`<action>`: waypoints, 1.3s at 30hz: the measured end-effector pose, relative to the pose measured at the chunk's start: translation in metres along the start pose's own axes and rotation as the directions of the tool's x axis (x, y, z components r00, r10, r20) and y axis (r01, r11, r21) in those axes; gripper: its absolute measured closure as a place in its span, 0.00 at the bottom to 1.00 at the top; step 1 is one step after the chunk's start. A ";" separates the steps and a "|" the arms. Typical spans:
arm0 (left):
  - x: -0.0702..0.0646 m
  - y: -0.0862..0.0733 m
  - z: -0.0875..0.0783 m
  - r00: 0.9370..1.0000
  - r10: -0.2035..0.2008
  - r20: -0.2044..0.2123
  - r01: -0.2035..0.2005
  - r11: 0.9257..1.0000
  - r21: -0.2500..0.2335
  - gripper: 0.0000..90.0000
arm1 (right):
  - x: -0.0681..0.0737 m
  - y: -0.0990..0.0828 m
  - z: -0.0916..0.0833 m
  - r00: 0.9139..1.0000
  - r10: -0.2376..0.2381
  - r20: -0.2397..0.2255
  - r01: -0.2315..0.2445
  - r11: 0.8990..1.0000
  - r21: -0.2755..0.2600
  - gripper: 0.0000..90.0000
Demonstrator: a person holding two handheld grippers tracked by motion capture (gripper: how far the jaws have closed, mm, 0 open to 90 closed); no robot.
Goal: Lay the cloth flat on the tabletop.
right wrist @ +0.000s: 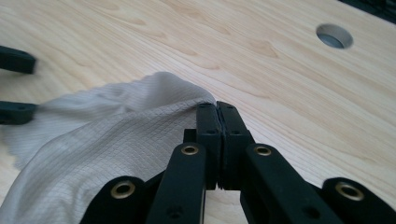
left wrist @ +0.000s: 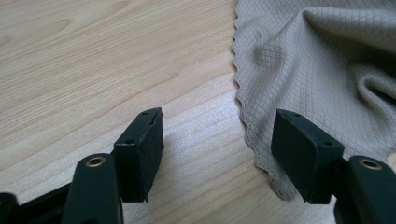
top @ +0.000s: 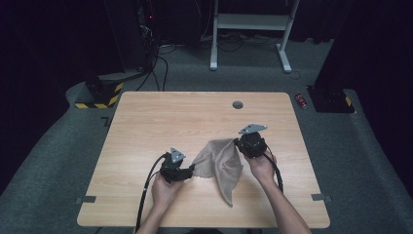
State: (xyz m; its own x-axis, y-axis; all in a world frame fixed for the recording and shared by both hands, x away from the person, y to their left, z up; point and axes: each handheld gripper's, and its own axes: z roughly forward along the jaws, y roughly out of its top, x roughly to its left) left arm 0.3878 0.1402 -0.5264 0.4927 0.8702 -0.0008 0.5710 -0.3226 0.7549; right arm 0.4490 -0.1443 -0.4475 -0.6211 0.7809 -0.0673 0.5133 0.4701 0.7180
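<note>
Nearest to the person's edge of the light wooden table (top: pixel 146 122), two forearms are coming in, each hand gripping one black two-jaw gripper.

The left gripper (left wrist: pixel 217 154) is sitting low over the wood with its jaws standing wide and nothing pinched between them. The scalloped edge of the beige diamond-weave cloth (left wrist: pixel 327 60) is lying just by its right pad, the cloth partly under that pad's line but not clamped.

The right gripper (right wrist: pixel 217 116) is pinching hard: its two pads are pressed flat together on a gathered fold of the cloth (right wrist: pixel 116 126), which is draping away toward the left gripper. In the high view the cloth (top: pixel 221 163) is lying between the two grippers, one corner raised at the right gripper (top: pixel 247 142), a long tail trailing toward the near table edge.

Judgement on the step in hand: it looks like securing a second corner so the cloth can be spread or folded. To do it well, the left gripper (top: pixel 187 171) should be sliding its right pad under the scalloped hem, closing on a single layer near the corner, while the right hand is keeping light tension, not hauling the hem out of reach.

Count: one cloth, two grippers, one table, one round grey cable hole (top: pixel 237 105) toward the far edge. Beyond, a white metal frame (top: pixel 251 29) is standing on grey floor.
</note>
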 end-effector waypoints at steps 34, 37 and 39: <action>0.000 0.000 0.000 1.000 0.003 -0.002 -0.003 1.000 -0.001 0.38 | -0.003 -0.048 0.031 0.994 0.103 -0.032 -0.097 0.985 0.141 0.99; 0.000 0.000 0.000 1.000 0.002 -0.001 -0.002 1.000 -0.001 0.38 | -0.006 -0.045 0.021 0.993 0.118 -0.029 -0.115 0.988 0.108 0.99; 0.000 0.000 0.000 1.000 0.003 -0.001 -0.003 1.000 -0.001 0.38 | -0.006 -0.042 0.017 0.993 0.114 -0.028 -0.111 0.989 0.097 0.99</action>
State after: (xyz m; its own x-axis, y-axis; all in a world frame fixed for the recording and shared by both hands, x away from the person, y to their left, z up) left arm 0.3880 0.1404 -0.5264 0.4934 0.8698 0.0022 0.5692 -0.3249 0.7553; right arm 0.4413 -0.1622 -0.4894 -0.5745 0.8178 0.0343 0.6340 0.4182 0.6505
